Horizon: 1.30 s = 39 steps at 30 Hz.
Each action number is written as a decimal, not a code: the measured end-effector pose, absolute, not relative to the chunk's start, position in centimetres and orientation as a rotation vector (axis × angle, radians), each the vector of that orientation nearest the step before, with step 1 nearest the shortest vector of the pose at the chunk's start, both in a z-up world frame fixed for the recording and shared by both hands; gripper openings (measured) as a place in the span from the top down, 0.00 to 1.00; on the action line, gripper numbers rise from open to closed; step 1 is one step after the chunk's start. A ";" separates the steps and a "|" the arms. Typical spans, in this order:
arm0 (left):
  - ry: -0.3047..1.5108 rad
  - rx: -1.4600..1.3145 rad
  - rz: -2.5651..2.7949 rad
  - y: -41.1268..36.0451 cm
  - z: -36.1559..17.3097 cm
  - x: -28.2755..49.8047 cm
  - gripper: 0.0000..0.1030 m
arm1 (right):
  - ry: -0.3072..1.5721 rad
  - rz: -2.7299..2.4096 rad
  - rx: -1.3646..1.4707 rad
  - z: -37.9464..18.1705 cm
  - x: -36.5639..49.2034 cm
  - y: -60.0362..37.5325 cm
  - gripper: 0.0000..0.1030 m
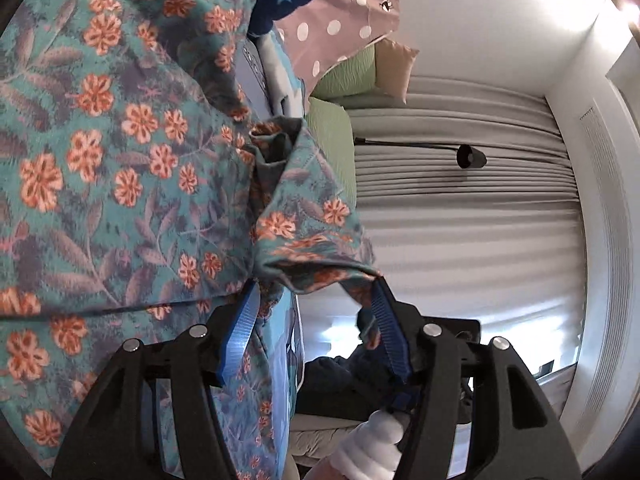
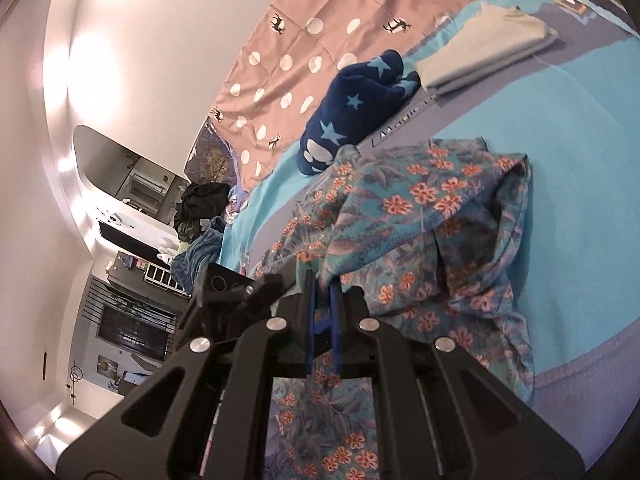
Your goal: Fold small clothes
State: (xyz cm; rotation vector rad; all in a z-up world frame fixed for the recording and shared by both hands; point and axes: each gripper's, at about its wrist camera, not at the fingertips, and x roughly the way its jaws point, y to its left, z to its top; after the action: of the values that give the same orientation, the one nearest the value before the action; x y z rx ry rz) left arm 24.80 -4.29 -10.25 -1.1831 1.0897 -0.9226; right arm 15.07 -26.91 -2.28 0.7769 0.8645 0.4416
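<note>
step in hand: judged from the frames, the person is partway through a fold of the floral garment (image 2: 432, 216), with one edge pinned and a sleeve-like end being handled by the other tool.
right gripper (image 2: 324, 300): its blue fingers (image 2: 335, 320) stand nearly together, clamped on a thin edge of the floral garment; cloth shows both ahead of and below them.
left gripper (image 1: 312, 300): jaws stand roughly half apart; a cuffed end of the floral garment hangs across the gap and drapes over the tip of the right-hand blue finger (image 1: 384, 320). the pads do not look to be pressing on it, so it reads as loose rather than held.
garment's place: most of it lies crumpled on the turquoise bed cover (image 2: 560, 184), just beside the navy star fleece (image 2: 360, 116) on the side toward the grippers, and well apart from the folded grey cloth (image 2: 484, 60) beyond the fleece.
garment relative to grippers: touching both; the bulk spreads ahead and to the right of the right gripper, and to the left of the left gripper in its own view.
doing it well: the pinned edge should stay taut and low while the loose end is laid flat toward the fleece side, so no bunching gets trapped under the fold.
risk: the cuffed end could snag on the finger tip and drag the layer askew.
</note>
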 end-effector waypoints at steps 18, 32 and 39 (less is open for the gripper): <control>0.883 -0.847 -0.945 -2.2 0.1 26.3 0.98 | 0.817 0.532 0.700 0.8 15.4 -22.4 0.93; 0.724 -0.541 -0.801 11.1 10.1 26.0 0.98 | 0.802 0.795 0.528 4.4 17.1 -4.3 0.93; 0.741 -0.535 -0.691 16.4 8.4 25.8 0.98 | 0.827 0.886 0.449 3.1 17.1 -0.5 0.91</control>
State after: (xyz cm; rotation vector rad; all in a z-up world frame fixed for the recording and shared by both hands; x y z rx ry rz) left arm 25.80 16.37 8.44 -0.5347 0.7409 -0.6911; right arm 17.07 -0.53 3.08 0.4495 0.8274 0.8863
